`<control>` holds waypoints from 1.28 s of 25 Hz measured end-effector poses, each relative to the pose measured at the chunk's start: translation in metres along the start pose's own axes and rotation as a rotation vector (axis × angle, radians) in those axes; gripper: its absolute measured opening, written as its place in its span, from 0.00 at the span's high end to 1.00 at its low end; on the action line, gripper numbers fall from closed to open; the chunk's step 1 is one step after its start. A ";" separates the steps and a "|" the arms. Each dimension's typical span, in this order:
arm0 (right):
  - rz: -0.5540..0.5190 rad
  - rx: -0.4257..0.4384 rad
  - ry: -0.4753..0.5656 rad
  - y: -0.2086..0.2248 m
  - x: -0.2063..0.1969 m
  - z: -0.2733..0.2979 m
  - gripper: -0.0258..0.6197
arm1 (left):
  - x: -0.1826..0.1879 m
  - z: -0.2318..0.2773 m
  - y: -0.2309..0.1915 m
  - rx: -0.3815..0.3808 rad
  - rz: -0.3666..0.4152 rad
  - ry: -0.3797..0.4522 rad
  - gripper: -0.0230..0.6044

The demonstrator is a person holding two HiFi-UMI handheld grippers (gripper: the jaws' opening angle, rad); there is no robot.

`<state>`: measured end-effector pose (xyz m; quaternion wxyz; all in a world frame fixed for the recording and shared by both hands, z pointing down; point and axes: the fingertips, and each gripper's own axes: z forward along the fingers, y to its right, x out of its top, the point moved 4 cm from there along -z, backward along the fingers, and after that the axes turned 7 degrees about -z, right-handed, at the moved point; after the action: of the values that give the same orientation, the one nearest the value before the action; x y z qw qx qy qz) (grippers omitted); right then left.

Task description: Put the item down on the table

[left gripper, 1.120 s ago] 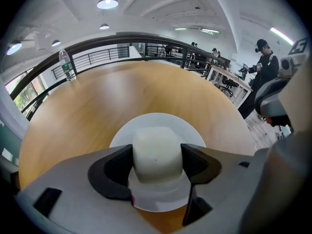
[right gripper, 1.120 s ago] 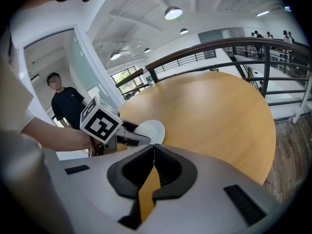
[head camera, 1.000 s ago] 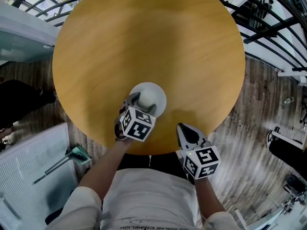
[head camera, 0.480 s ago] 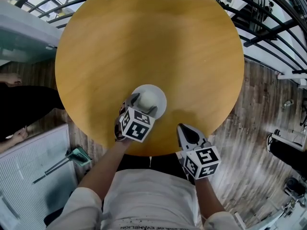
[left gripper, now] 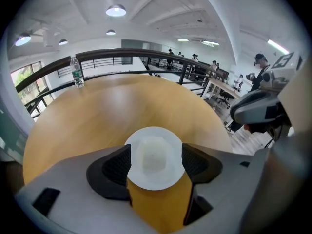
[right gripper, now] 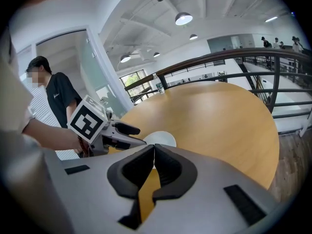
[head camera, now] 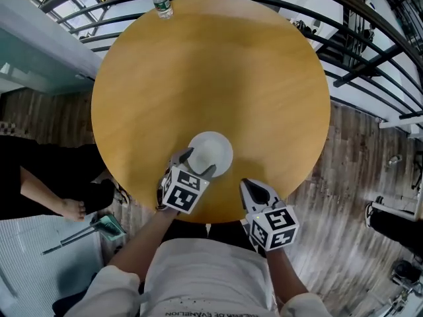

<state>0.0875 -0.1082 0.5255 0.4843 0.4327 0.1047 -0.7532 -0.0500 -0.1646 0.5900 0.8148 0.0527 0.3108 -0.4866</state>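
Fingers [left gripper: 117, 167] of the left gripper [left gripper: 156, 163] are clamped on a white cup [left gripper: 155, 155], one dark pad against each side of it, just under its round rim. Seen from the head view, the left gripper [head camera: 197, 164] reaches in from the near left, and the white cup [head camera: 211, 150] sits over the near part of a round wooden table [head camera: 211, 65]. Whether the cup's base touches the wood cannot be told. The cup's inside looks pale and shallow.

To the right, the right gripper [head camera: 248, 185] hangs at the table's near edge, well apart from the cup. In its own view, the right gripper [right gripper: 154, 152] has its jaws pressed together with nothing between them. Beyond them, that view shows the left gripper [right gripper: 140, 135] with its black-and-white marker cube, and the white cup [right gripper: 161, 138] just past its tips, on the table [right gripper: 219, 111].

A clear water bottle [head camera: 160, 0] stands upright at the table's far left edge, well apart from the cup; it also shows small at the far left of the left gripper view [left gripper: 75, 72]. A dark railing [head camera: 370, 45] curves round the far side of the table. Left of the table, a person in a black shirt [right gripper: 61, 101] stands on the wood-pattern floor [head camera: 357, 150].
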 end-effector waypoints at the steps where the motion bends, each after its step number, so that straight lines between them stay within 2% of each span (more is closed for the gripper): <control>1: -0.009 0.006 0.007 -0.005 0.003 -0.003 0.92 | 0.000 -0.009 0.003 -0.014 -0.015 0.016 0.42; 3: -0.026 0.013 0.021 -0.015 0.006 -0.008 0.92 | 0.001 -0.028 0.008 -0.018 -0.023 0.053 0.45; 6: -0.043 0.017 0.039 -0.028 0.007 -0.017 0.92 | -0.004 -0.056 0.018 -0.001 -0.001 0.106 0.66; 11: -0.077 0.034 0.073 -0.048 0.015 -0.036 0.92 | -0.014 -0.103 0.033 0.026 0.006 0.162 0.83; 19: -0.132 0.056 0.096 -0.073 0.014 -0.056 0.92 | -0.039 -0.155 0.052 0.030 -0.073 0.256 0.92; 23: -0.154 0.055 0.114 -0.082 0.019 -0.063 0.92 | -0.047 -0.166 0.060 0.013 -0.110 0.292 0.93; 32: -0.169 0.081 0.137 -0.090 0.026 -0.062 0.92 | -0.049 -0.187 0.054 0.068 -0.075 0.323 0.93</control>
<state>0.0440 -0.0433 0.4456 0.3927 0.4919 0.1432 -0.7637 -0.1069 -0.0269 0.4559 0.7333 0.1459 0.4228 -0.5121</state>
